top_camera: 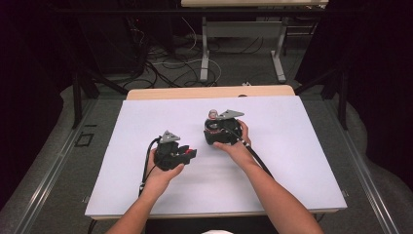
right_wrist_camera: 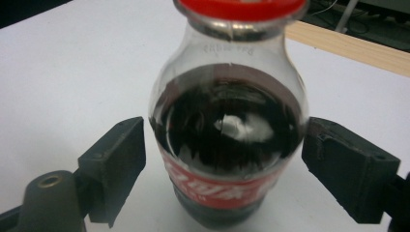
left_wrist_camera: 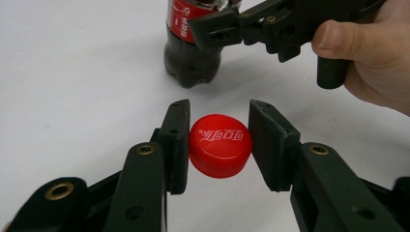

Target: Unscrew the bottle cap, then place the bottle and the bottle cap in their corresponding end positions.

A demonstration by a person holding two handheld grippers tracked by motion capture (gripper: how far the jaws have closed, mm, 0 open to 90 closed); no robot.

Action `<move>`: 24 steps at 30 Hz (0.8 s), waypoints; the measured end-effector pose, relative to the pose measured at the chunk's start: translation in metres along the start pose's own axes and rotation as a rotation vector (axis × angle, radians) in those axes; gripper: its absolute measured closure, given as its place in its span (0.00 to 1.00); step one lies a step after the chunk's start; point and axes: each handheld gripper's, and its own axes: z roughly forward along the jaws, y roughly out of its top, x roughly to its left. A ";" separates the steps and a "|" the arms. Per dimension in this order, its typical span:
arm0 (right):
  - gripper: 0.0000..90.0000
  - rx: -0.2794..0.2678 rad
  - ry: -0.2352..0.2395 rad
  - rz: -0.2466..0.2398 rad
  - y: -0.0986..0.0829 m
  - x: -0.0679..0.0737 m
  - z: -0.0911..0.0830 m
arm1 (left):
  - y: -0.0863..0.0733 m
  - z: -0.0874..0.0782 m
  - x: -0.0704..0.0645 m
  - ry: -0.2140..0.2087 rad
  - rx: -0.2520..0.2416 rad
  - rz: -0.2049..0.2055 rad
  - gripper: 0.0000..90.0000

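White sheeting covers the counter [top_camera: 146, 126], smooth and matte, with a strip of pale wood showing at its far edge and a tangle of cables on the dark floor behind.

At the middle of the high view stands a small cola bottle [top_camera: 213, 118], clear ribbed plastic holding dark liquid, wrapped in a red label; in the right gripper view a red ring circles its neck at the top of the frame. Its red cap [left_wrist_camera: 221, 145], ridged round the skirt and printed with white script, sits low in the centre of the left gripper view, off the bottle and between the left gripper [left_wrist_camera: 218, 145] fingers, which are narrowed onto it: one pad touches the cap, the other sits just beside it, so I judge it lightly pinched.

The right gripper [right_wrist_camera: 223, 169] has its fingers spread wide either side of the bottle's shoulder, apart from the plastic, not clamping.

My reading: the cap is off and the bottle wants steadying. The next move would call for the right fingers to close firmly on the slippery, rounded body before anything more is done with the cap.
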 end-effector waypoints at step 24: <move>0.00 -0.042 -0.185 0.069 -0.071 -0.043 -0.115 | -0.007 0.081 -0.029 -0.110 0.083 0.109 0.68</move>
